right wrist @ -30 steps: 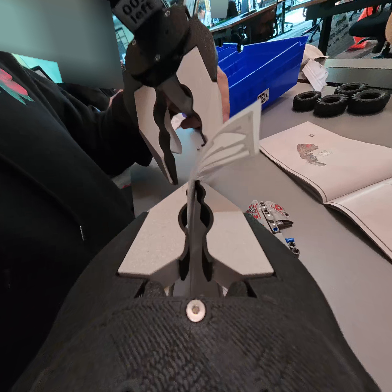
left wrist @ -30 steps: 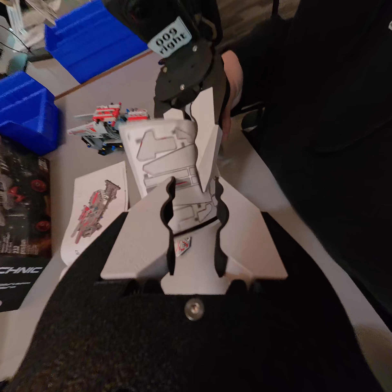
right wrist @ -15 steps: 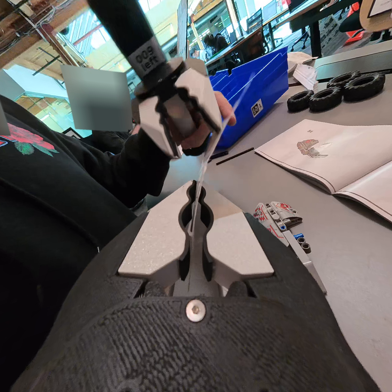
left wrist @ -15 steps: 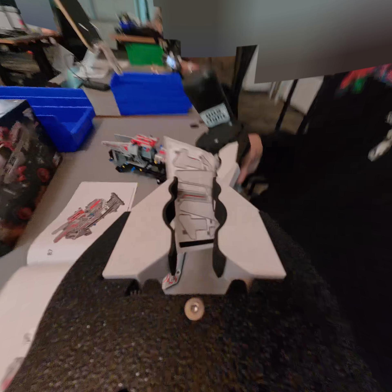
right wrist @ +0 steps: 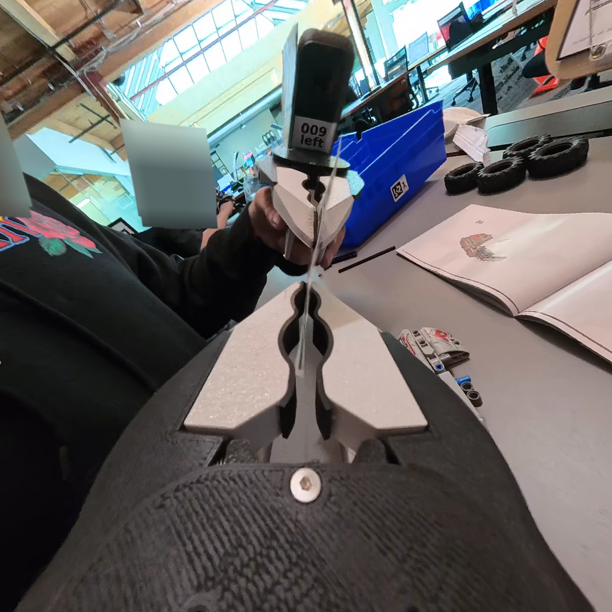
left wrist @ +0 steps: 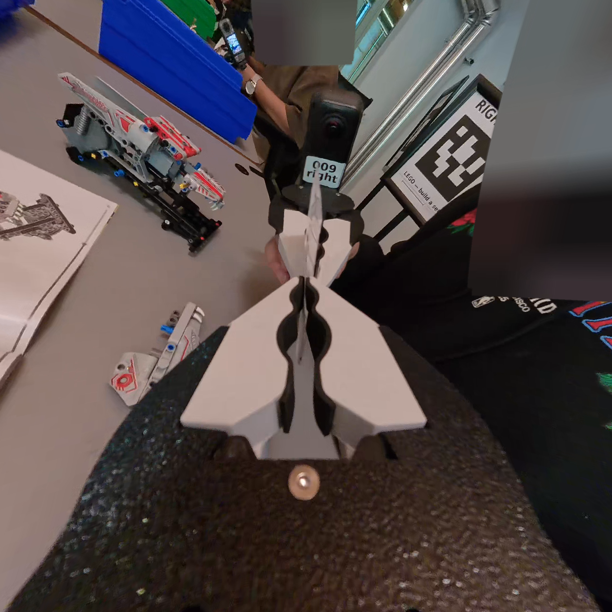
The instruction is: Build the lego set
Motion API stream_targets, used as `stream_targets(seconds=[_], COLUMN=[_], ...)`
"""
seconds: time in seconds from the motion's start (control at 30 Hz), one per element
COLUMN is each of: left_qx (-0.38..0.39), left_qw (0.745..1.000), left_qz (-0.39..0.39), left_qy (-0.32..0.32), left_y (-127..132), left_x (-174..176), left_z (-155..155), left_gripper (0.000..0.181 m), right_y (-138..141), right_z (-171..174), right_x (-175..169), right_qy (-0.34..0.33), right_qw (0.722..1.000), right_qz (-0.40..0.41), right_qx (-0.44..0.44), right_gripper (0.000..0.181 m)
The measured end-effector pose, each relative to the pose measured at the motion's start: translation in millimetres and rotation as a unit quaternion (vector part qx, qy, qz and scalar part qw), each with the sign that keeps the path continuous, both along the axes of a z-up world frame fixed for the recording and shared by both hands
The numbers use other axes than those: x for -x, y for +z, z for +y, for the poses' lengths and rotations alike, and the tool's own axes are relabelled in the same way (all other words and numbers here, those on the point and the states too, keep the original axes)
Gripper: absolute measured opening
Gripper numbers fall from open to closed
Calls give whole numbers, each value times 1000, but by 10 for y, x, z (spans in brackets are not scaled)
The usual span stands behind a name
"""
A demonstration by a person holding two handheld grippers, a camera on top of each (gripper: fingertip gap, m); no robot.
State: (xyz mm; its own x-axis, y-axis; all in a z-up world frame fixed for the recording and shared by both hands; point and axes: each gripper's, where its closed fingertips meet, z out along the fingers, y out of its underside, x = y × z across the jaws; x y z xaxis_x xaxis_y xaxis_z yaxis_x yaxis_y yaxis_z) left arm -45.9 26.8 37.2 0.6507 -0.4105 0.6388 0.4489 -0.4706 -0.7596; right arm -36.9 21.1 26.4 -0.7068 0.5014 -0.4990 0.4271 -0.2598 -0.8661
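Observation:
A white sticker sheet (left wrist: 313,228) hangs edge-on in the air between my two grippers. My left gripper (left wrist: 303,287) is shut on one end of it. My right gripper (right wrist: 306,288) is shut on the other end, where the sheet (right wrist: 303,341) shows as a thin strip between the fingers. The grippers face each other tip to tip, a short way apart, above the table's near edge. The right gripper (left wrist: 309,265) shows beyond the left one, and the left gripper (right wrist: 316,228) beyond the right one. A partly built grey, red and black lego model (left wrist: 139,145) stands on the table.
A small grey and red panel assembly (left wrist: 155,357) (right wrist: 430,344) lies near the grippers. An open instruction booklet (left wrist: 39,231) (right wrist: 516,258), blue bins (left wrist: 172,66) (right wrist: 397,172), several black tyres (right wrist: 516,165) and a thin black axle (right wrist: 366,260) are on the table. A person in black sits close by. My two grippers' fingertips are within a few centimetres of each other.
The left gripper, open around the sheet before, has closed on it. The sheet has turned from face-on to edge-on. Both grippers have tilted upward and now face each other.

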Motion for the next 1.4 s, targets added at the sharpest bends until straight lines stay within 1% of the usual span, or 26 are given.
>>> stream_targets(seconds=[0.1, 0.2, 0.23, 0.27, 0.3, 0.33, 0.37, 0.4, 0.43, 0.47, 0.53, 0.6, 0.73, 0.77, 0.87, 1.0, 1.13, 1.2, 1.23, 1.33, 1.4], left_qx=[10, 5, 2, -8, -32, -68, -105, -137, -151, -144, -109, -90, -64, -60, -65, -80, -96, -93, -91, -88, -88], left_qw=[1000, 998, 996, 989, 976, 957, 935, 917, 905, 898, 882, 865, 856, 857, 871, 901, 916, 913, 908, 881, 872], left_qz=[12, 38, 64, 102, 153, 208, 264, 318, 363, 398, 454, 492, 513, 512, 485, 421, 381, 388, 402, 460, 477], left_qy=[16, 42, 68, 108, 152, 191, 211, 196, 161, 122, 58, 38, 0, -9, -40, -71, -83, -79, -79, -66, -65], left_y=[-67, -72, -66, -33, 57, 201, 353, 460, 487, 434, 210, 49, -146, -173, -187, -122, -33, -30, -43, -68, -70], left_x=[40, 115, 200, 326, 452, 536, 534, 418, 253, 108, -62, -83, -109, -121, -199, -303, -356, -336, -325, -264, -263], left_z=[18, 44, 65, 85, 82, 59, 21, -14, -31, -32, -16, 24, 43, 37, 13, -30, -59, -53, -51, -27, -25], left_gripper=[0, 0, 11, 17, 16, 15, 13, 8, 9, 11, 17, 19, 24, 24, 26, 26, 24, 18, 17, 17, 16], right_y=[-53, -46, -55, -90, -123, -135, -144, -163, -173, -174, -154, -99, -14, 27, 52, 104, 168, 191, 186, 127, 143], right_z=[1, 22, 33, 52, 79, 100, 118, 141, 157, 166, 163, 116, 6, -9, -30, -64, -92, -102, -104, -100, -98], right_x=[19, 43, 50, 65, 86, 98, 109, 125, 138, 147, 160, 149, 91, 75, 36, -40, -104, -124, -121, -97, -102], right_qy=[-6, -15, -19, -25, -36, -42, -48, -56, -61, -64, -65, -53, -29, -25, -16, 0, 15, 17, 15, 12, 16], right_qw=[1000, 1000, 1000, 999, 998, 998, 997, 996, 995, 994, 994, 995, 998, 998, 999, 999, 995, 993, 992, 995, 997], right_qz=[-7, -18, -22, -31, -42, -47, -56, -70, -77, -82, -84, -73, -48, -36, -15, 45, 99, 116, 118, 87, 73], right_qx=[-19, 0, 1, -4, -9, -6, 0, 6, 12, 19, 31, 38, 33, 37, 23, -3, -19, -29, -37, -50, -33], right_gripper=[0, 0, 0, 0, 0, 0, 0, 0, 0, 0, 0, 0, 0, 0, 0, 0, 0, 0, 0, 0, 0])
